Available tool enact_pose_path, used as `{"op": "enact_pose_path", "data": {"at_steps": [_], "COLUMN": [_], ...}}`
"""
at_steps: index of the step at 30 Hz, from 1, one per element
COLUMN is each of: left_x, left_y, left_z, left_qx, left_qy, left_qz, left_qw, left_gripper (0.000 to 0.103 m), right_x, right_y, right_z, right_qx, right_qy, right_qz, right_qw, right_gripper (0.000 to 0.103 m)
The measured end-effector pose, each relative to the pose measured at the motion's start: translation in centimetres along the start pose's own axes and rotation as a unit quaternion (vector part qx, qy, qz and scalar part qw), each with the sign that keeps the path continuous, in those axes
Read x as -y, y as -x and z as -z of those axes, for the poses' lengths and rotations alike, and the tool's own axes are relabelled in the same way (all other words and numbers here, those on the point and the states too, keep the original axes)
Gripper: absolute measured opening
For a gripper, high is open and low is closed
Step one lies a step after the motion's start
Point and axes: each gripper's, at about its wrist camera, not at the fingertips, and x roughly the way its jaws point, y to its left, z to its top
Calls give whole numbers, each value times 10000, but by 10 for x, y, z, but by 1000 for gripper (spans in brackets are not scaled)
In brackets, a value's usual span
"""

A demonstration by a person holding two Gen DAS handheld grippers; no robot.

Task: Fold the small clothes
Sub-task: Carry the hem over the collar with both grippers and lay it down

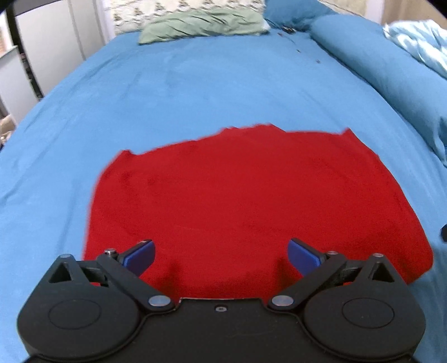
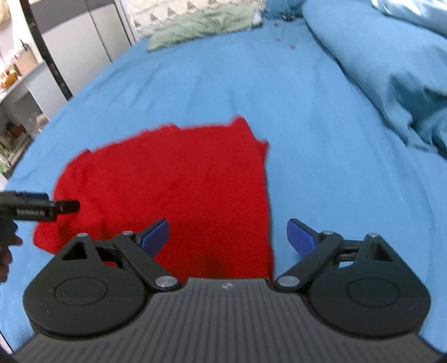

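You are holding both grippers above a bed, and each one is standing wide open with nothing between its pads. Your left gripper [image 1: 220, 255] is showing two flat blue pads on matte black plastic arms, spread far apart over the near edge of the red garment [image 1: 251, 201]. Your right gripper [image 2: 227, 236] is spread just as wide; its left pad is hanging over the red cloth and its right pad over bare sheet, with a ribbed grey housing filling the bottom of its view.

The red garment is lying flat on the blue sheet [image 1: 195, 83], near the close edge of the bed. It is looking soft and slightly fuzzy, a broad, roughly rectangular shape with rounded near corners and a jagged far edge where small points of fabric are sticking out. In the right wrist view its right side is running in a fairly straight line, with a second layer peeking out at the far corner.

The sheet is lying smooth with only faint creases. A thick blue duvet [image 2: 377, 69] is bunching in soft rolls along the right side. At the far end, a crumpled pale green cloth [image 1: 204, 23] is resting against a patterned white pillow [image 2: 173, 12].
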Motion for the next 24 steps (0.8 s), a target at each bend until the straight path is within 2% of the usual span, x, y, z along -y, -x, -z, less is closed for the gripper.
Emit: {"op": "enact_pose_path", "data": {"at_steps": [6, 10, 13, 18, 22, 24], "left_x": [38, 54, 61, 68, 69, 68], "left_y": [-18, -29, -39, -52, -60, -62], "left_z": [7, 10, 10, 10, 10, 9], "left_qx": [-88, -164, -209, -209, -172, -121], "left_qy": [-332, -472, -512, -593, -607, -585], "left_qz": [166, 253, 225, 180, 187, 221], "left_qw": [9993, 9984, 9982, 9979, 9978, 9980], "left_gripper": [103, 103, 103, 103, 103, 103], "right_x": [16, 24, 23, 22, 19, 19], "right_y": [-19, -45, -61, -81, -79, -78], "right_z": [24, 28, 29, 28, 23, 20], "right_qx": [-65, -106, -175, -291, -361, -437], "right_qy": [-109, -157, -23, 204, 461, 482], "right_qz": [322, 283, 85, -13, -217, -270], "right_qw": [9994, 9994, 9998, 9994, 9980, 9975], "right_gripper": [103, 102, 88, 81, 49, 40]}}
